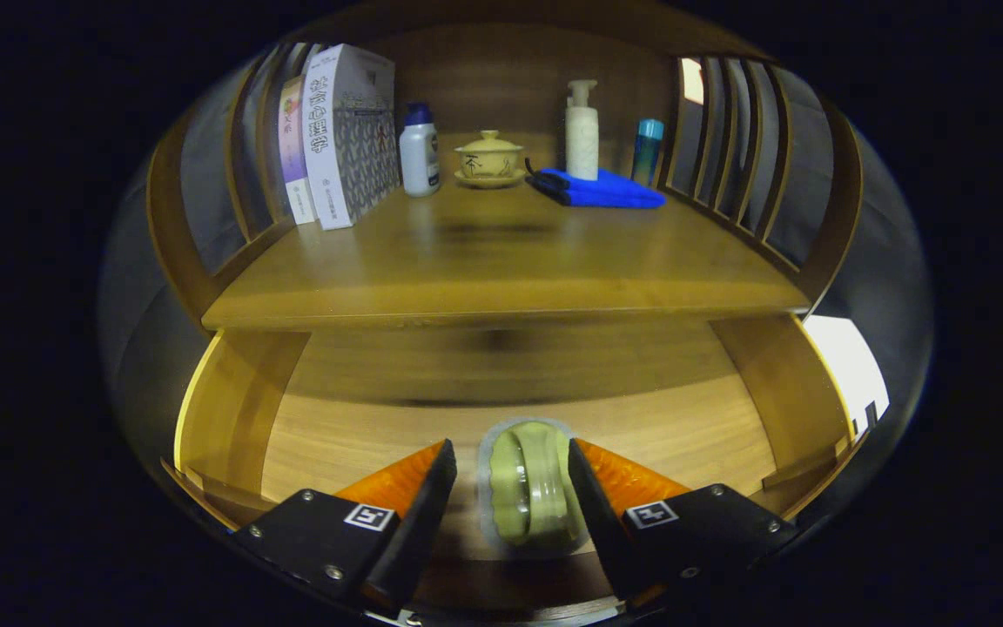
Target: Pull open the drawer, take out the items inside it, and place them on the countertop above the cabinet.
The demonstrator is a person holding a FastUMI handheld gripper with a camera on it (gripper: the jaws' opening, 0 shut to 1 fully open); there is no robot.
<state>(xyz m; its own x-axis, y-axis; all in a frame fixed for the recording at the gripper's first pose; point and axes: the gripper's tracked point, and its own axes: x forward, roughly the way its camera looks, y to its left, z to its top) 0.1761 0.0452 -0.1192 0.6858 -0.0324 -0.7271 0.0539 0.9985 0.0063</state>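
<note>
Gripper (512,475) fingers spread, flanking pale-green round ridged item in clear plastic wrap (532,496) – contact not discernible. Item lies on floor of pulled-open wooden drawer (232,409), near front edge. Wooden countertop (501,261) above – blue folded cloth (606,189) at rear.

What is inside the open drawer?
In the drawer lies one green round thing in a clear wrapper, between the hand-held gripper fingers, which are close beside it. The countertop above covers the drawer's back part, so anything there can't be seen.

Glossy wooden countertop (501,261) – smooth wood drawer (362,427), soft cloth (606,190)
</note>
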